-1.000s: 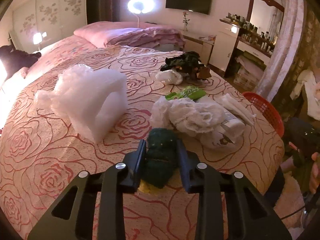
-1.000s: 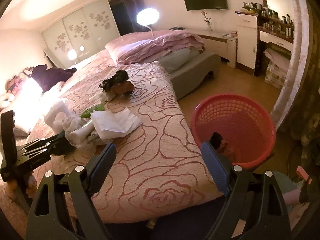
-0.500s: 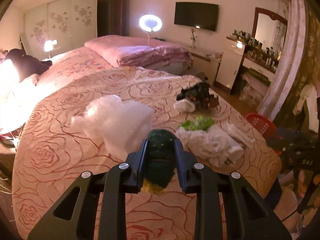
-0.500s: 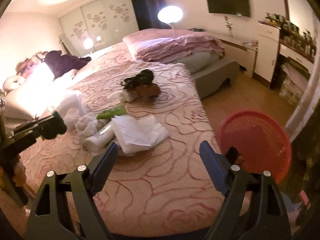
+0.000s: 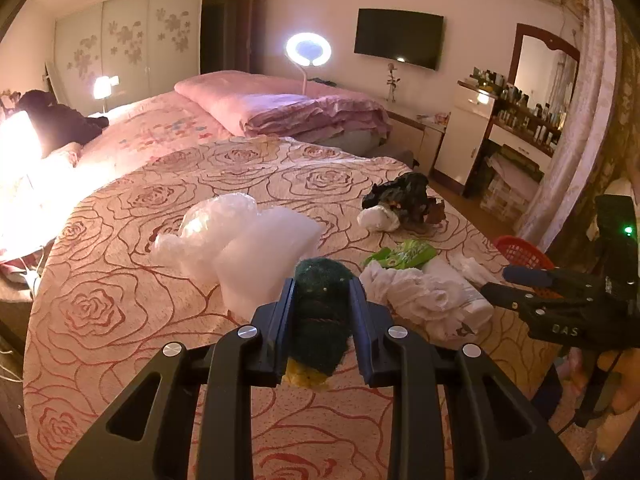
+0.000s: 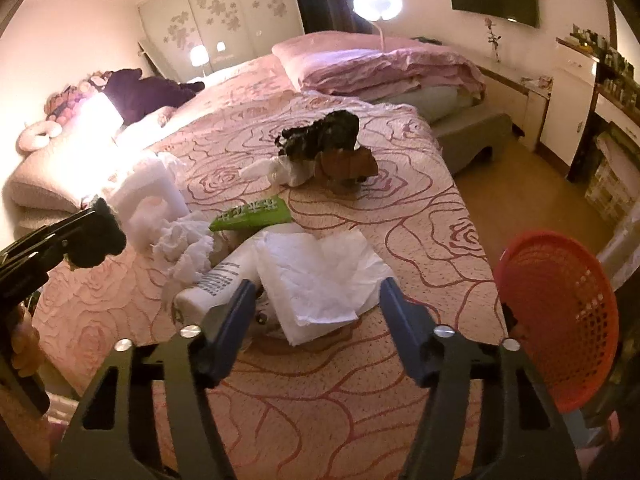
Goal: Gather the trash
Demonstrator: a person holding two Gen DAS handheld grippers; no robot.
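Clamped in the left gripper (image 5: 322,300): a dark green fuzzy scrubber with yellow underside (image 5: 320,316), held above the rose-patterned quilted bedspread (image 5: 120,320). Closing, nothing between the pads: the right gripper (image 6: 318,296), over a creased white paper sheet (image 6: 320,276) beside a white printed tube (image 6: 216,280). Seen whole only from the right wrist: the red mesh plastic basket (image 6: 560,320) off the bed's edge.

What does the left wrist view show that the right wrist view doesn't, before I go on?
Left wrist only: the left hand-held gripper shut on a dark green scrubber, up close, and the dresser mirror.
Right wrist only: the right hand-held gripper, jaws closing and empty, above a flat white paper sheet; the red basket almost whole.
Both: the bed, green packet, white bottle, dark pile.
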